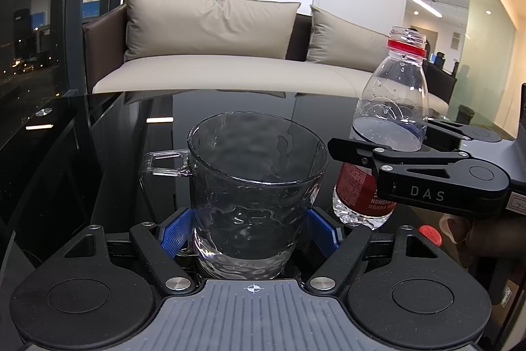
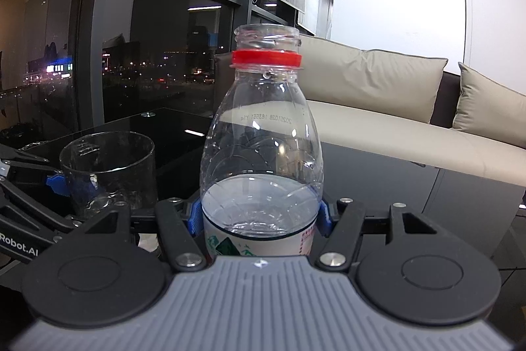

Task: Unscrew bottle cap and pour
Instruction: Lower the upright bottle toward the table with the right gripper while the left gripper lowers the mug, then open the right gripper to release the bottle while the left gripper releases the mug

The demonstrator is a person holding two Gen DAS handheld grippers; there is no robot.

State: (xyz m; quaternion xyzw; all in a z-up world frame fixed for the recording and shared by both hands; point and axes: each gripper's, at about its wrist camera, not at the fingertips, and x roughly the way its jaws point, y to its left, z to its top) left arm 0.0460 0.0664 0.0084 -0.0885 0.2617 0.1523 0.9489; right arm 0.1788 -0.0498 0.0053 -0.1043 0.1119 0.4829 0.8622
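My left gripper [image 1: 250, 232] is shut on a clear glass mug [image 1: 253, 186] that holds some water and stands on the black glass table [image 1: 131, 127]; its handle points left. My right gripper [image 2: 259, 221] is shut on an uncapped clear water bottle [image 2: 261, 134], upright, about half full, with a red neck ring and red label. In the left wrist view the bottle [image 1: 391, 107] stands right of the mug with the right gripper [image 1: 391, 143] around its middle. The red cap [image 1: 430, 234] lies on the table near the bottle's base. The mug [image 2: 108, 170] shows left of the bottle in the right wrist view.
A beige sofa [image 1: 210, 32] with cushions stands behind the table. Dark windows are at the left [image 2: 157, 55]. The table's far edge [image 1: 230, 91] runs in front of the sofa.
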